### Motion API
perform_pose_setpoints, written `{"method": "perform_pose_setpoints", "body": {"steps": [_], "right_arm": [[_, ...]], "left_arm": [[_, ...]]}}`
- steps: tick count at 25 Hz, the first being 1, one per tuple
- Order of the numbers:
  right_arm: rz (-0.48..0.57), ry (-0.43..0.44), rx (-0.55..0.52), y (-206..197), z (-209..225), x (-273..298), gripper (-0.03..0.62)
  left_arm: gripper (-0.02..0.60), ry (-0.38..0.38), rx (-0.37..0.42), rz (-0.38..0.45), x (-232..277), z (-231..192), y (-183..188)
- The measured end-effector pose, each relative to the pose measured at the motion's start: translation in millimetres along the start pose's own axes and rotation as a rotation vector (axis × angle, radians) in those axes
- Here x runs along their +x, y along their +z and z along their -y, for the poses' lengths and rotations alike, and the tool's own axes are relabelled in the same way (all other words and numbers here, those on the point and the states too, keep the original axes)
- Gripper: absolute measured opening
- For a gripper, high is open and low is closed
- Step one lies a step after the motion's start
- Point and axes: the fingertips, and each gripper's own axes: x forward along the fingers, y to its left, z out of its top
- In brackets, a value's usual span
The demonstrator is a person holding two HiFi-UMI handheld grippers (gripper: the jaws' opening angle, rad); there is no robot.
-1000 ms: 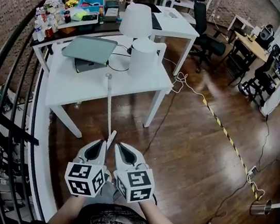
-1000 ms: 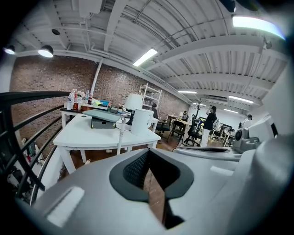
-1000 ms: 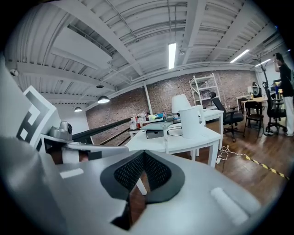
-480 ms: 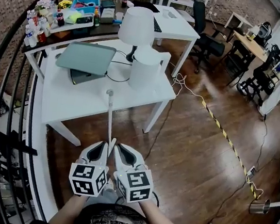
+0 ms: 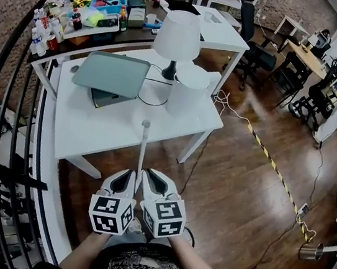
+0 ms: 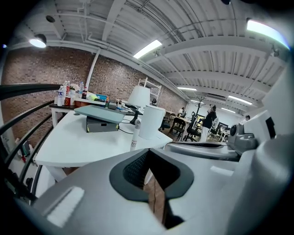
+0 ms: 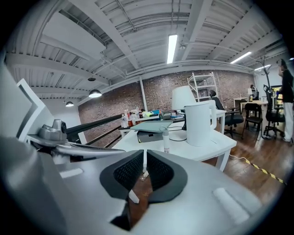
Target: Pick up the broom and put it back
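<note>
Broom handle (image 5: 142, 152): white, rising toward the far side out of the narrow gap between the two grippers' tips. Its capped end shows against the near part of the white table (image 5: 94, 127). The broom head is hidden below.

A label sits near the handle's top, print too small to read.

Left gripper (image 6: 149, 153): pads meet at the tips, with only wood floor visible behind them.

Right gripper (image 7: 144, 158): closed to a slit.

Neither has the handle inside its own jaws. It stands flanked by both, touching them as far as the head view shows.

Cube (image 5: 109, 215) on each gripper: black-and-white square codes.

Bottles (image 5: 41, 40) at far left, labels unreadable.

Yellow-black tape (image 5: 271, 160) crosses the floor at right.
</note>
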Motion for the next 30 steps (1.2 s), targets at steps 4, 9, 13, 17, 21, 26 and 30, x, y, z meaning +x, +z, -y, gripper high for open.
{"method": "perform_pose_setpoints", "body": {"steps": [4,9,13,17,21,26,30], "right_arm": [[-0.005,-0.001,0.008,0.1,3.1,17.9,0.006],[0.004,0.012,0.018,4.5,10.5,43.0,0.021],[-0.001,0.033,0.026,0.0,17.8,62.4,0.037],[-0.007,0.032,0.031,-3.4,31.1,80.2,0.049],[-0.016,0.019,0.039,-6.7,45.1,98.6,0.076],[-0.047,0.0,0.04,-13.7,64.9,124.6,0.115],[-0.079,0.02,0.024,-18.7,68.8,141.2,0.138]], "left_arm": [[0.006,-0.002,0.001,-0.003,8.1,-6.7,3.9],[0.006,-0.001,0.003,-0.005,21.3,-14.0,8.1],[0.006,0.014,0.0,-0.006,34.6,-20.3,8.4],[0.006,0.036,-0.012,-0.022,47.6,-26.5,7.5],[0.006,0.065,-0.023,-0.034,54.6,-33.8,7.3],[0.006,0.087,-0.025,-0.041,58.1,-37.3,7.0],[0.006,0.117,-0.03,-0.055,54.5,-43.6,5.9]]}}
